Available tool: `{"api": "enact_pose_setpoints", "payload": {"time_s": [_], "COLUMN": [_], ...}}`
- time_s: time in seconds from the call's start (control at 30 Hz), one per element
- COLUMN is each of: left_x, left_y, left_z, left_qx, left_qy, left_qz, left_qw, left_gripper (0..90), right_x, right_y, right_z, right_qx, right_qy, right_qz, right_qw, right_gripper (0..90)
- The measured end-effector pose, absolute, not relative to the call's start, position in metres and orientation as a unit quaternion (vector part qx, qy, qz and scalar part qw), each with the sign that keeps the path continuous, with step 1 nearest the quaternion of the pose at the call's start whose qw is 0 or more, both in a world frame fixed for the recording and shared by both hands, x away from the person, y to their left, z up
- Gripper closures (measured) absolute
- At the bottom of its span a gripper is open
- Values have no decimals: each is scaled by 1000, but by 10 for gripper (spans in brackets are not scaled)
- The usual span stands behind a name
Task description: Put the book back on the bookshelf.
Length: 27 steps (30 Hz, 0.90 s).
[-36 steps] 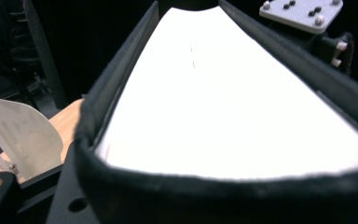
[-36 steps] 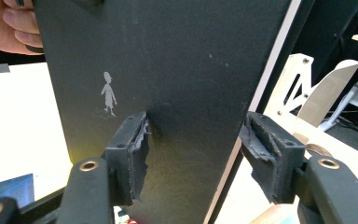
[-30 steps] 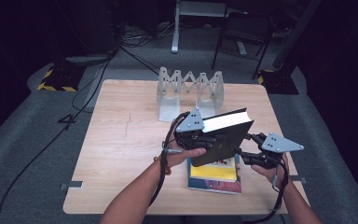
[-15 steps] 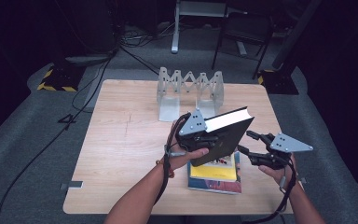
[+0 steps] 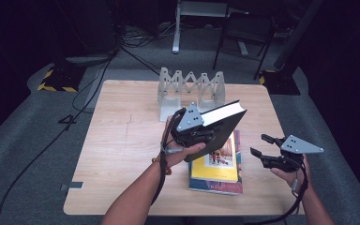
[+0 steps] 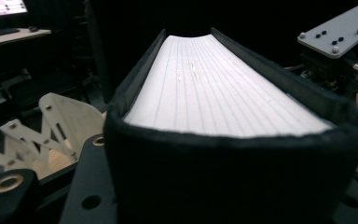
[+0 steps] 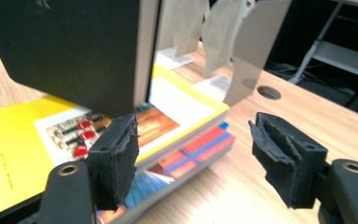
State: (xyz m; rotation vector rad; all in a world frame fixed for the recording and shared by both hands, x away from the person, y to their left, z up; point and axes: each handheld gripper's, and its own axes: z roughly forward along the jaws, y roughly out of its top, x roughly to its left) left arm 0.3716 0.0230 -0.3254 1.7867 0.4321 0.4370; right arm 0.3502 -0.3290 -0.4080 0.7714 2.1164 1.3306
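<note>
Above the bench [image 5: 122, 140], my left tongs [image 5: 194, 129] clamped the black book [image 5: 220, 124] at its spine, holding it tilted over the yellow book [image 5: 215, 166] stacked on another. My right tongs [image 5: 265, 147], empty and just beside the stack, had just been opening; that hand rested low near the bench's right edge. Left gripper view alone revealed the page edges [image 6: 214, 84]; right gripper view, the white rack [image 7: 223, 32] beyond.
</note>
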Motion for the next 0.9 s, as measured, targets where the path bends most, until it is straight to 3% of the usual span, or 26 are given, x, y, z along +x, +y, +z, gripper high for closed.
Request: {"api": "enact_pose_setpoints", "payload": {"time_s": [0.53, 0.9], "left_x": [376, 396], "left_y": [74, 117], "left_z": [-313, -315], "left_qx": [747, 728], "left_qy": [239, 310], "left_qz": [233, 288], "left_qw": [575, 539], "left_gripper": [519, 520], "right_x": [353, 357], "right_y": [-340, -335], "right_z": [-420, -428], "right_qx": [316, 311], "right_qy": [784, 795], "right_qz": [474, 460], "right_qw": [248, 243], "right_gripper": [323, 328]}}
